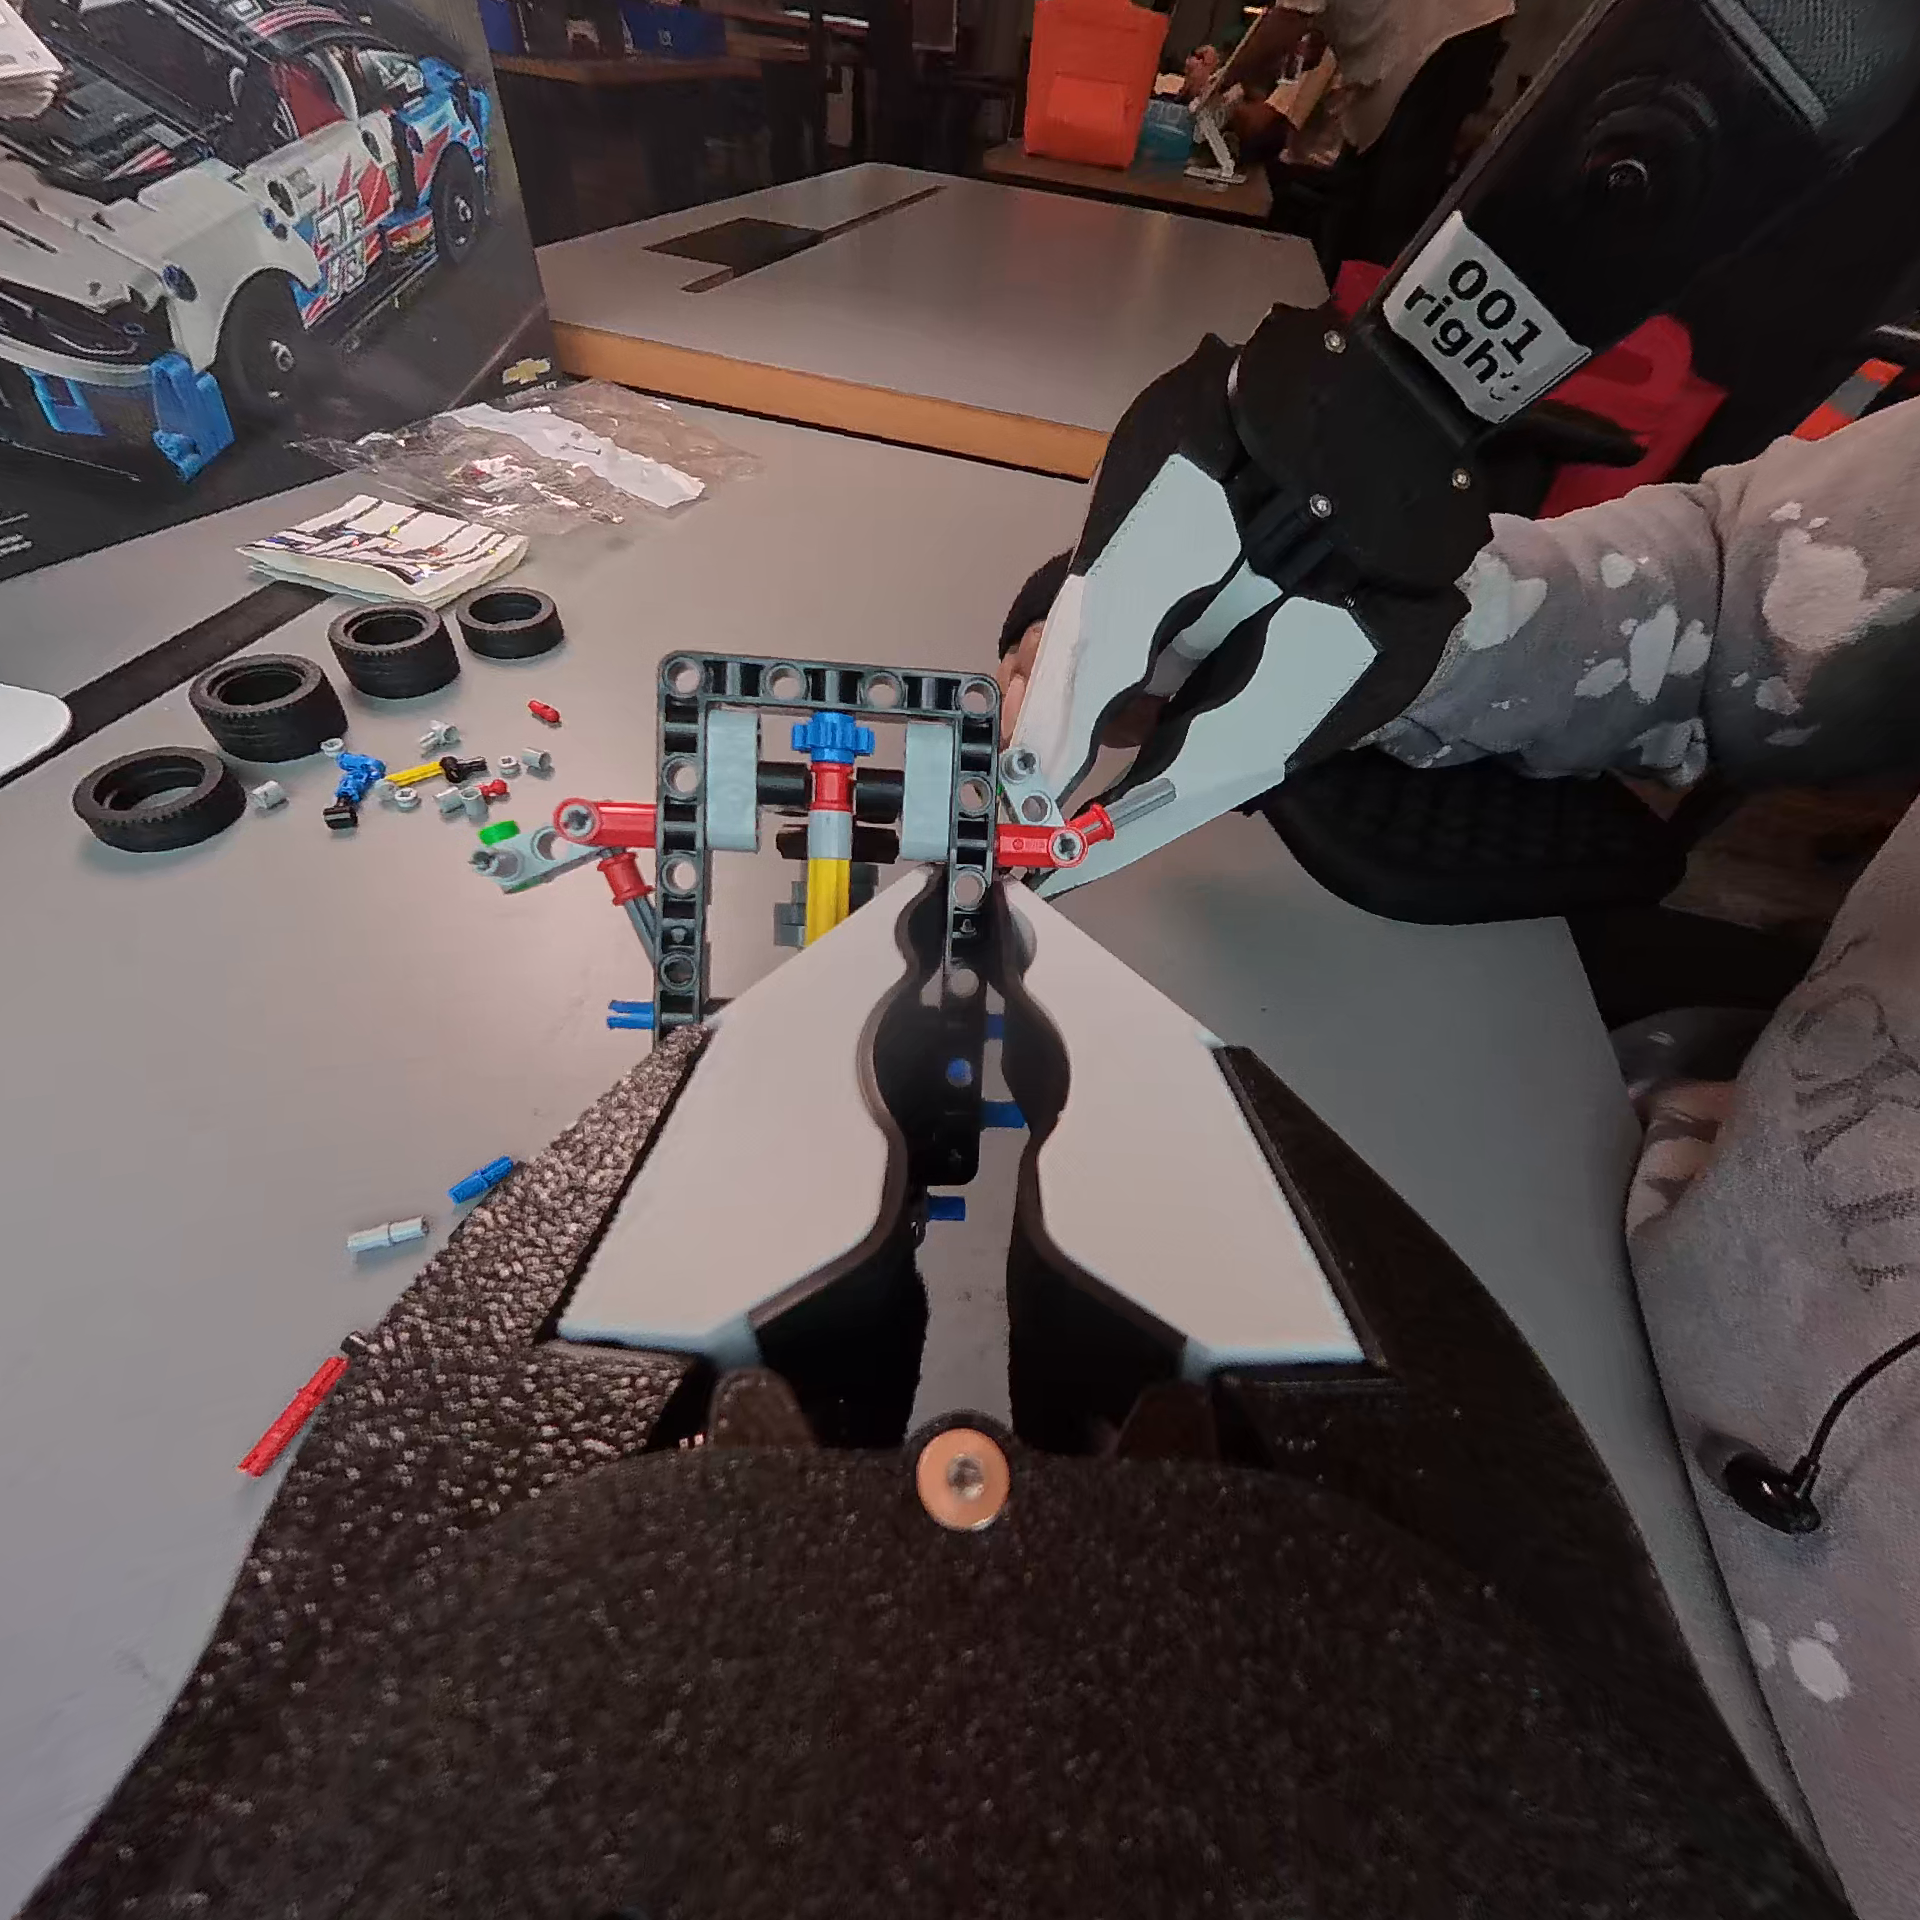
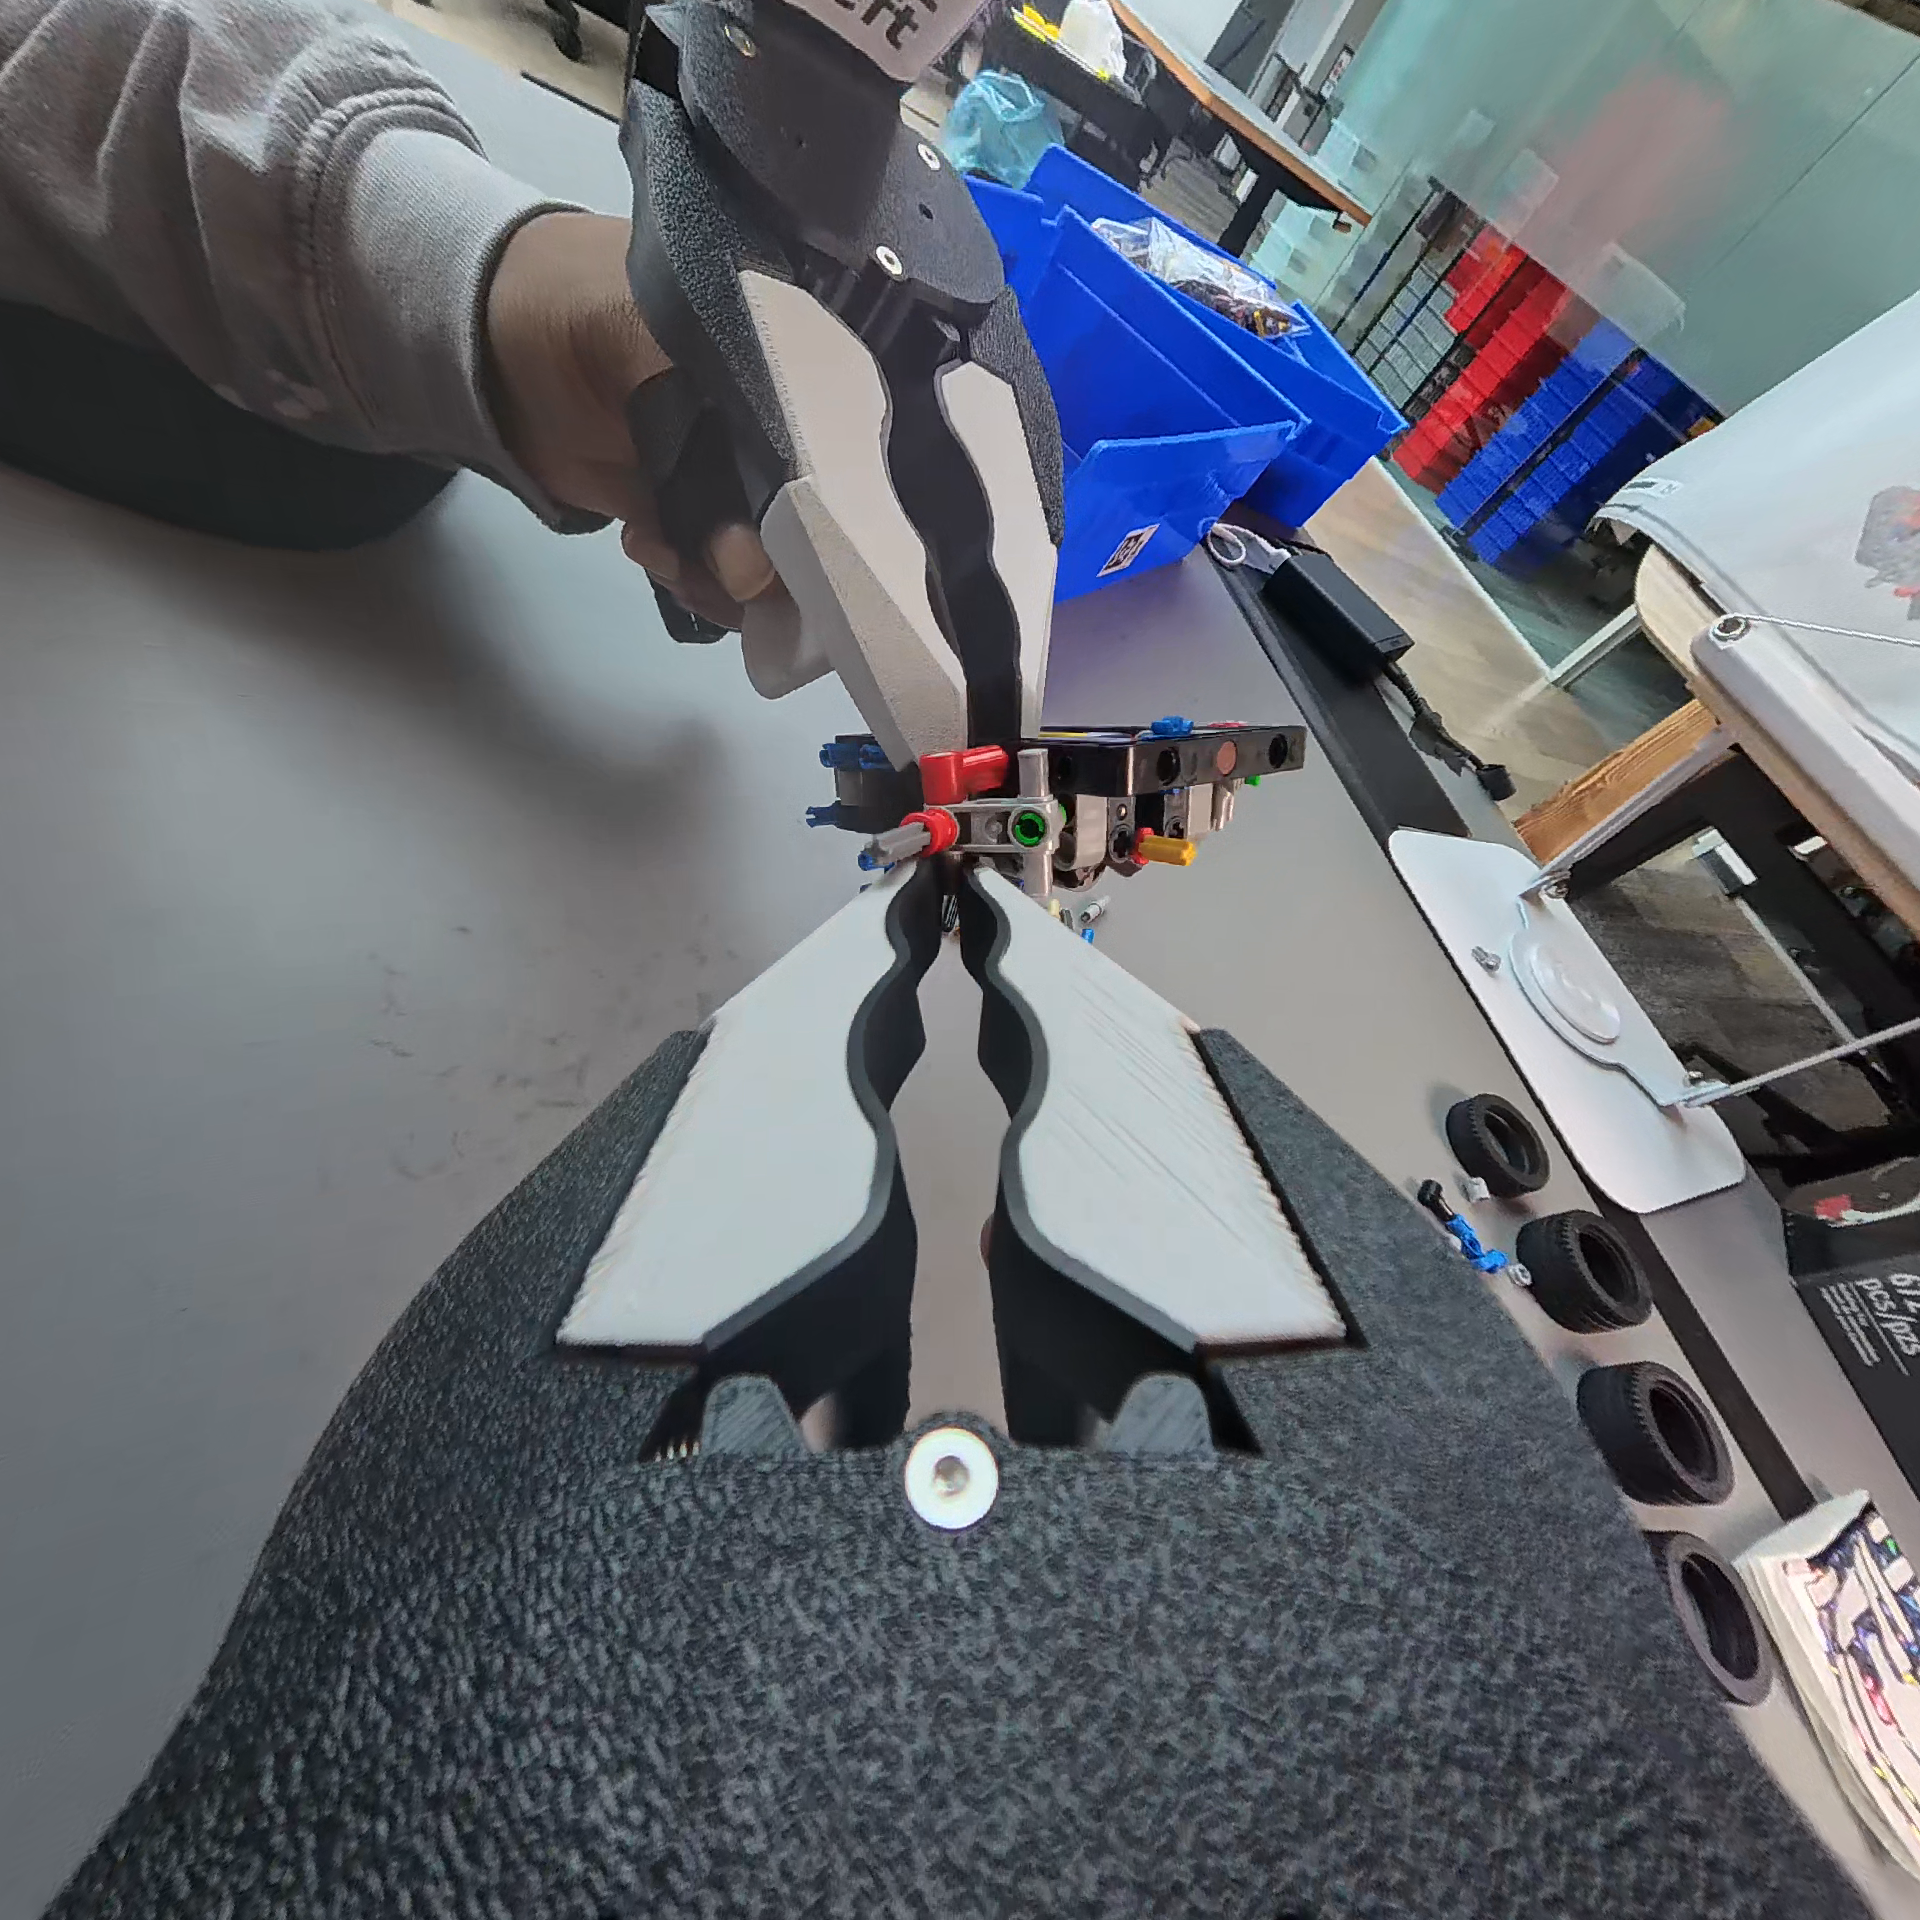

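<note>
Above the grey surface, the left gripper clamps the black frame, steadying it. The right gripper pinches a grey pin at its side; tyres lie well apart.

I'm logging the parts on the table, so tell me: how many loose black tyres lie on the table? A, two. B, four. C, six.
B: the left wrist view shows four black tyres lying loose on the grey table to the left of the brick frame, and the right wrist view shows four too.
</note>
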